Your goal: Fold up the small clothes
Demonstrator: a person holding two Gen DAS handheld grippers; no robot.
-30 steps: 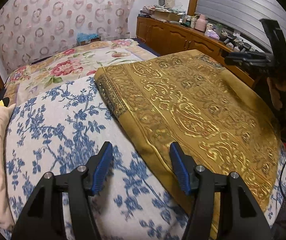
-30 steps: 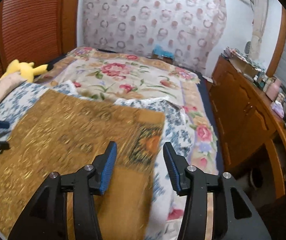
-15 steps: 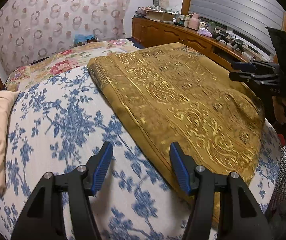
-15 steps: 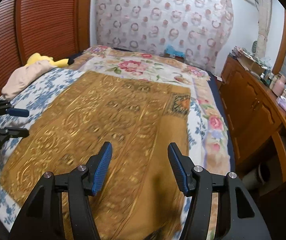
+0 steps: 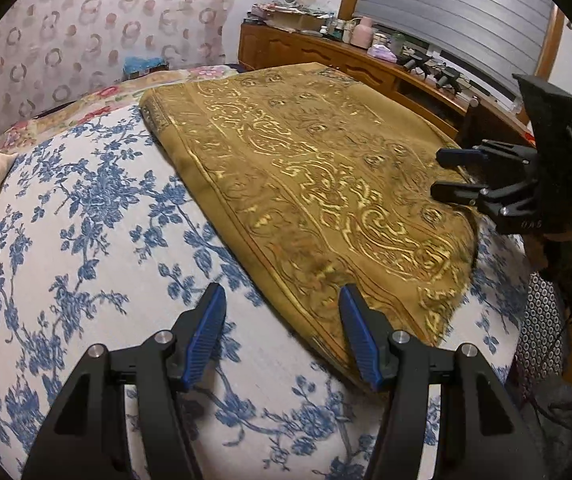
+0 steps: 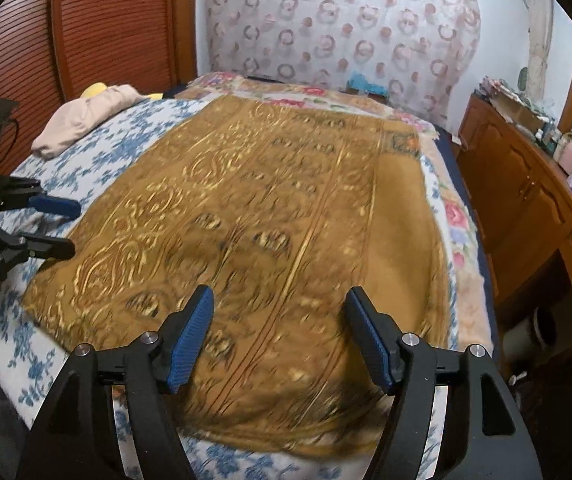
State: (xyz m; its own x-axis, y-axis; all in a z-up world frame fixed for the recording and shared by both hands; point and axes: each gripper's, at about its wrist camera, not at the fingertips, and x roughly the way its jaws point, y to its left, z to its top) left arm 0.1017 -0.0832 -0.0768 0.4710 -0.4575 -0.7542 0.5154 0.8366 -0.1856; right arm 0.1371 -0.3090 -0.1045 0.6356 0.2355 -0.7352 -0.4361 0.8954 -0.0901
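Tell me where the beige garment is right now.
The beige garment lies bunched at the far left edge of the bed in the right wrist view, left of the gold cloth.

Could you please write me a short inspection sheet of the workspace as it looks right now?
Surface: bed with blue-flowered white cover.
Job's things: gold patterned cloth spread flat on it.
Clutter: beige garment beside a yellow plush toy at the far corner.
Grippers: left gripper open over the cloth's edge; right gripper opening above the cloth, nothing between its jaws.
Cables: nothing seen on the bed.
Surroundings: wooden cabinet with a crowded top; patterned curtain.
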